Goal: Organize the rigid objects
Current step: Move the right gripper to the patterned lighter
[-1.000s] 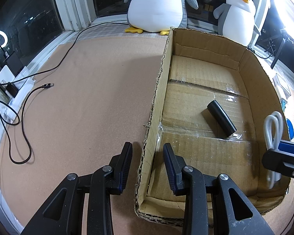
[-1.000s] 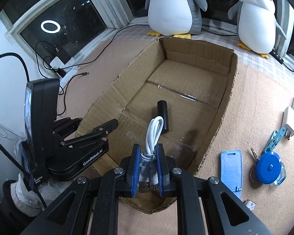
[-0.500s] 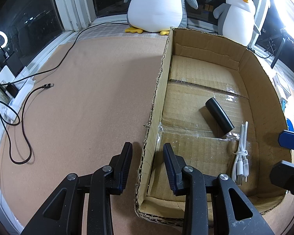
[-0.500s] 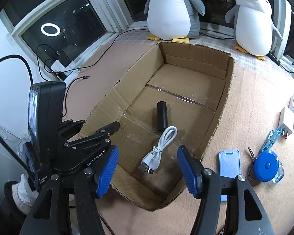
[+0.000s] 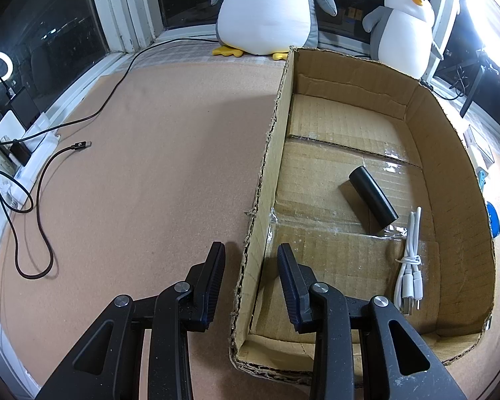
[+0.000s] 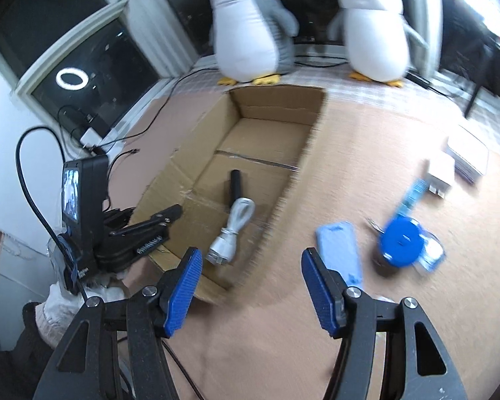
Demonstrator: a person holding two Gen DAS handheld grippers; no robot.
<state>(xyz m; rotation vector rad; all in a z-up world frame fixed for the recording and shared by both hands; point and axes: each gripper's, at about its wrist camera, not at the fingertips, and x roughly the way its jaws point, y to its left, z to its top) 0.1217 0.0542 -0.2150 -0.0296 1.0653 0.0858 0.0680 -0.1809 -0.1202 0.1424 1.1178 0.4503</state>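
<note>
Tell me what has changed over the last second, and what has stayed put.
The right gripper let go of the white cable, which now lies on the floor of the cardboard box beside the black cylinder. Its jaws opened wide, and it has pulled back and swung right, toward the blue phone case and the blue tape measure. The left gripper stays open, straddling the box's left wall. Cylinder and box have not moved.
</note>
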